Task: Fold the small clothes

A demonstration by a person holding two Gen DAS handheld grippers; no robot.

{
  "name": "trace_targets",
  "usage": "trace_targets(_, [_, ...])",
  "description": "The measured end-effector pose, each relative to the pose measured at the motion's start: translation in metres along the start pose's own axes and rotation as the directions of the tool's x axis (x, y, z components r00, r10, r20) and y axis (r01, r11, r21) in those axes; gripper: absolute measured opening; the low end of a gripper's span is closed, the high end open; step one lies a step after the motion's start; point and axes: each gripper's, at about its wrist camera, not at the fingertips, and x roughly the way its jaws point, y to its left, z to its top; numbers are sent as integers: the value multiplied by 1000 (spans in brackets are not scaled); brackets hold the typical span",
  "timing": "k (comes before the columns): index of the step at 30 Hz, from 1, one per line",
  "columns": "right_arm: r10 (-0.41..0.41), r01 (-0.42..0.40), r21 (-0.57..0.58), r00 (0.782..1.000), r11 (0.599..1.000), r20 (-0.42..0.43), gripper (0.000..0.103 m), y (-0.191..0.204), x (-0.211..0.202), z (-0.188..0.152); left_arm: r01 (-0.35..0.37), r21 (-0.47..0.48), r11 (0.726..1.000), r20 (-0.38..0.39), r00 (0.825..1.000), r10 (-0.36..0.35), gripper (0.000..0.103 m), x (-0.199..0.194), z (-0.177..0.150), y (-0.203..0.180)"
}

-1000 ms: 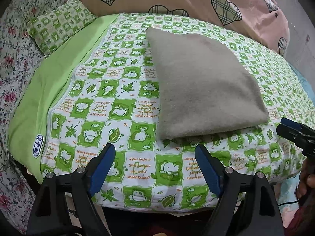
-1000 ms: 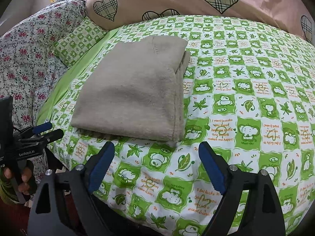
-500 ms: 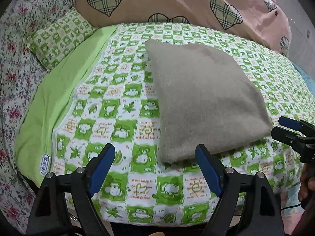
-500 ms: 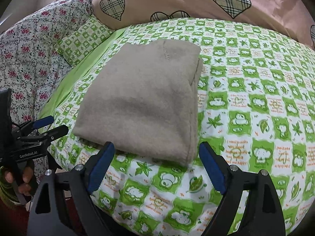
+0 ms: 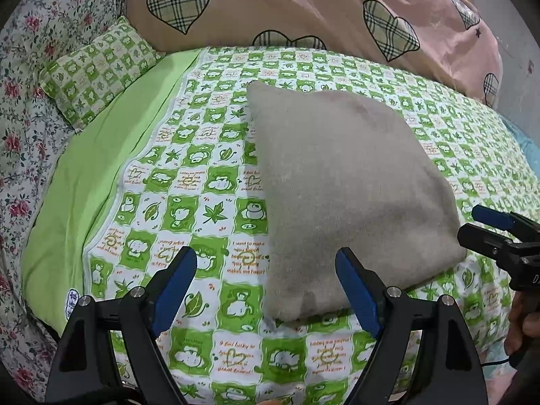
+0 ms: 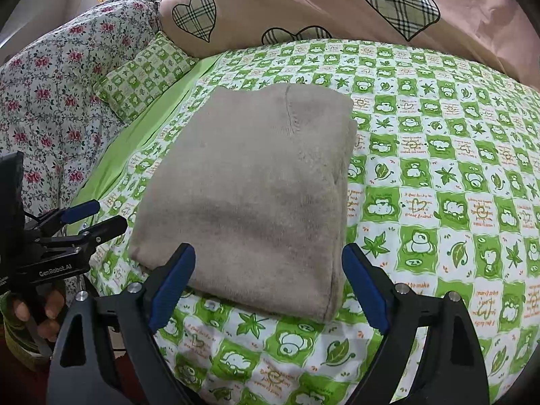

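Both grippers have moved closer to the folded beige fleece garment (image 5: 341,185); left gripper (image 5: 266,290) and right gripper (image 6: 270,287) fingers spread apart, holding nothing.

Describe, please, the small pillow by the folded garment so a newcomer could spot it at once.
Start at the big pink duvet with plaid hearts at the back of the bed. Below its left end, beside the plain green strip of sheet, lies the small pillow. Its green-and-white checks match the bedspread, unlike the plain beige folded garment nearby.
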Motion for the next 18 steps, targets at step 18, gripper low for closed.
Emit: trace_targets(18, [42, -44, 179, 999, 983, 18, 89, -39, 24, 42, 14, -33, 999, -24, 1000, -15, 85, 25, 30, 8])
